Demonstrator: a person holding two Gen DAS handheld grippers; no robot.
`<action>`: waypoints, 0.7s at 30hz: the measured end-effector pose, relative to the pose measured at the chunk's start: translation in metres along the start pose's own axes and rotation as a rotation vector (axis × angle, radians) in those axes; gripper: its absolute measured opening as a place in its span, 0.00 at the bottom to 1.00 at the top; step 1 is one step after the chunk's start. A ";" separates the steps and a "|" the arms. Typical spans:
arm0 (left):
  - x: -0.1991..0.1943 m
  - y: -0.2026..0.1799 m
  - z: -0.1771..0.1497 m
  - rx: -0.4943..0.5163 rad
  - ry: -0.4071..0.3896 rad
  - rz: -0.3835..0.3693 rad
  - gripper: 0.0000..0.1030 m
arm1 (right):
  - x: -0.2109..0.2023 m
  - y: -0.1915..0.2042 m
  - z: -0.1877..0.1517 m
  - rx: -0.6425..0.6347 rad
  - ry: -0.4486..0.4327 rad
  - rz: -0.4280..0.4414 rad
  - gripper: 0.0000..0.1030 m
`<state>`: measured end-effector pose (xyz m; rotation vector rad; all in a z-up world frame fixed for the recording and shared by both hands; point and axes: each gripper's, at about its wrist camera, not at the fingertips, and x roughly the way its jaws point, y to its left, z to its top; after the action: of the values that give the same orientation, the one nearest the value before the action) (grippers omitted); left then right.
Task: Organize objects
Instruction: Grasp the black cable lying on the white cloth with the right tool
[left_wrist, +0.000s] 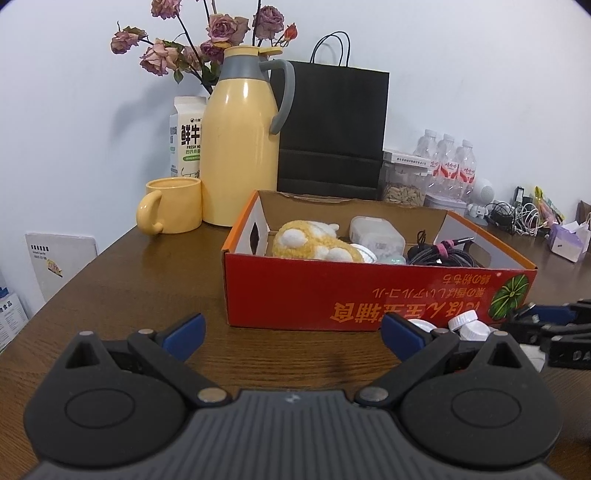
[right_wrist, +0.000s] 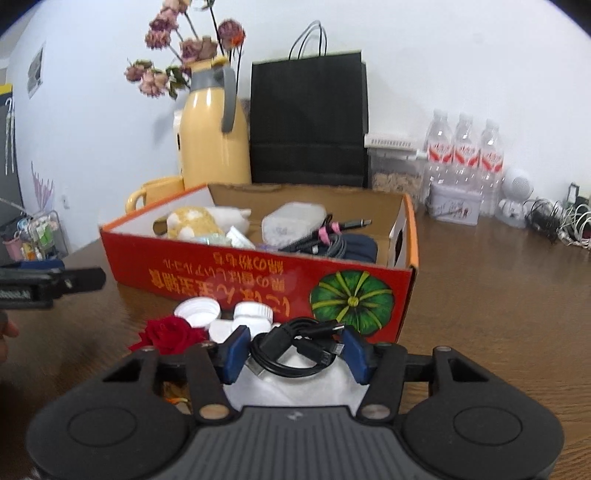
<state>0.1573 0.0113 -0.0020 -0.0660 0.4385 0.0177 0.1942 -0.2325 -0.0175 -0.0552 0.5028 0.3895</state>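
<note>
Your left tongs (left_wrist: 291, 334) hang wide open over the brown wooden surface (left_wrist: 147, 295), with nothing between their blue pads, just in front of a red cardboard box (left_wrist: 369, 291) printed upside down with yellow lettering and a green pumpkin. Your right tongs (right_wrist: 295, 349) stand about half open around a coiled black cable (right_wrist: 295, 347), which lies on a white pouch (right_wrist: 295, 387) in front of the box; the blue pads (right_wrist: 236, 350) sit at the coil's two sides, the left one touching or nearly touching it, and you cannot tell whether they press on it yet. Just left of the cable lie a red fabric rose (right_wrist: 168, 334), a loose white cap (right_wrist: 197, 310) and a small white bottle (right_wrist: 253, 319), all close to the box's front wall. Inside the box rest a yellow and white plush toy (left_wrist: 314, 242), a clear plastic case (left_wrist: 375, 230), and a bundle of dark cables tied with a pink band (left_wrist: 443, 251). Behind the box, by the white wall, stand a yellow mug (left_wrist: 173, 205), a yellow thermos jug with a grey handle (left_wrist: 242, 147), a milk carton (left_wrist: 186, 136), dried roses (left_wrist: 221, 29), a black paper bag (left_wrist: 332, 129), a clear container of seeds (left_wrist: 404, 181) and three water bottles (left_wrist: 448, 166). A tangle of white and black cords (right_wrist: 554, 221) lies at the far right.
</note>
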 end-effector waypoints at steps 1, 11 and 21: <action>0.001 0.000 0.000 -0.002 0.003 -0.001 1.00 | -0.003 0.000 0.000 0.005 -0.016 -0.005 0.52; 0.003 -0.024 -0.001 0.016 0.011 -0.041 1.00 | -0.017 -0.007 0.004 0.040 -0.094 -0.022 0.52; 0.017 -0.071 -0.004 0.031 0.148 -0.129 1.00 | -0.025 -0.005 0.003 0.024 -0.149 -0.055 0.52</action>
<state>0.1733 -0.0595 -0.0088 -0.0650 0.5813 -0.1213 0.1774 -0.2451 -0.0028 -0.0166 0.3578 0.3309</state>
